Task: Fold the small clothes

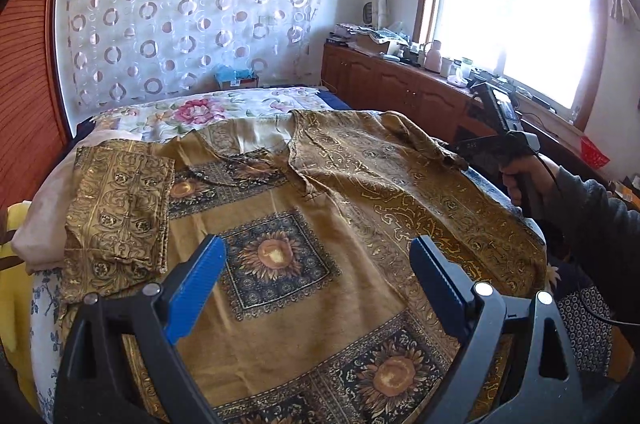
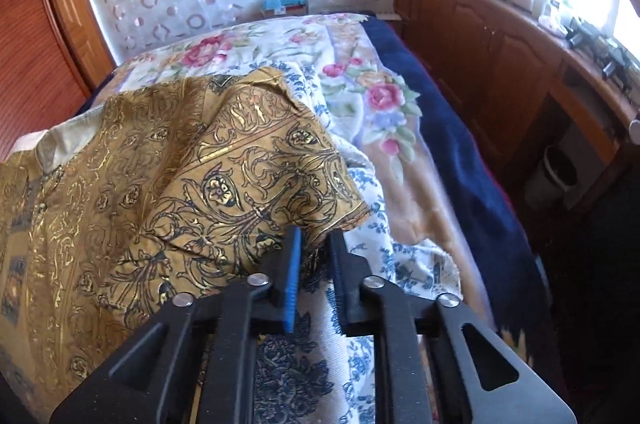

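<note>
Setting: a bed (image 1: 240, 104) with a floral cover, seen from 2 wrist cameras; a sheer curtain with ring patterns (image 1: 188, 8) fills the upper left of the frame, and a bright window (image 1: 508, 12) sits at the upper right above wooden cabinets (image 1: 392, 80).
Garment: a gold shirt with sunflower squares (image 1: 304, 224) lies spread flat across the middle of the left wrist view, collar toward the top.
Folded piece: a gold folded cloth (image 1: 116, 208) rests at the left of the frame, just beside the shirt.
Left gripper (image 1: 318, 272): hovers over the shirt's lower half, blue pads spread wide, nothing between them.
Right gripper (image 2: 314, 260): in the lower centre of its own view, jaws narrowed to a slim gap on the hem of the shirt's sleeve (image 2: 256, 184); the sleeve edge sits between the pads.
Hand (image 1: 524, 180): at the right edge of the left view, gripping the right tool's handle.
</note>
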{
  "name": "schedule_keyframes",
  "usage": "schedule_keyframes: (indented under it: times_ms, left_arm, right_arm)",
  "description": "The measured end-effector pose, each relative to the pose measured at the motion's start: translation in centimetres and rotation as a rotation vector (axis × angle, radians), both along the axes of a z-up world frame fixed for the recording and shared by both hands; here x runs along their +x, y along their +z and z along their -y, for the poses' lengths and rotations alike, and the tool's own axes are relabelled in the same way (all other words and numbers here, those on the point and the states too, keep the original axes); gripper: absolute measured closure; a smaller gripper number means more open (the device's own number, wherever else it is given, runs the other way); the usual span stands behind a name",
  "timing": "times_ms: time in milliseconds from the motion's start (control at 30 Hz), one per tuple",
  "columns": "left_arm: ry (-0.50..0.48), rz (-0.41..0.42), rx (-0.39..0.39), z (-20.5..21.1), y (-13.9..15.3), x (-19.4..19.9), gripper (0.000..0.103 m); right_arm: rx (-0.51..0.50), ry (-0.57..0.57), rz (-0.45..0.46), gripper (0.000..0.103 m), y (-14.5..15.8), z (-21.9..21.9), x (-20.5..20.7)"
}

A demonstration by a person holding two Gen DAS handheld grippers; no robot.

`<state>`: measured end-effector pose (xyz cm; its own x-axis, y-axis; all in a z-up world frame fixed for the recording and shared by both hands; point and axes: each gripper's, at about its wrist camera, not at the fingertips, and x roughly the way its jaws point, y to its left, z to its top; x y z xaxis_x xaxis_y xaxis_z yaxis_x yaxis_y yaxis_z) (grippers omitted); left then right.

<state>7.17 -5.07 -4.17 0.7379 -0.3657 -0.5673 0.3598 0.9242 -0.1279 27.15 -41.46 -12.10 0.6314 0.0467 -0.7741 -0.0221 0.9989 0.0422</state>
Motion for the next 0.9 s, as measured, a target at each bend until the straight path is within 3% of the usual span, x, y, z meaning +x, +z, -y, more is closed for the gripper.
schedule_keyframes:
  times_ms: [267,567,600,667,900]
  left_arm:
    - [0.006,-0.012,-0.005,-0.3,-0.4,0.3,0.009]
    - [0.022,-0.010,-0.008,-0.9,-0.2,0.2,0.009]
    - [0.025,-0.010,-0.009,-1.1,-0.2,0.1,0.009]
    - [0.033,-0.008,-0.008,-1.5,-0.2,0.0,0.009]
    - [0.058,-0.008,-0.018,-2.8,-0.3,0.0,0.009]
  right_arm:
    - [-0.023,0.095,0.143,0.099,4.1,-2.8,-1.7]
    - [-0.057,0.359,0.262,0.098,8.8,-13.9,-2.3]
    - [-0.072,0.373,0.273,0.095,8.9,-15.1,-2.1]
    - [-0.076,0.386,0.273,0.068,9.0,-16.3,-1.7]
    - [-0.085,0.363,0.242,0.064,7.6,-15.1,-1.9]
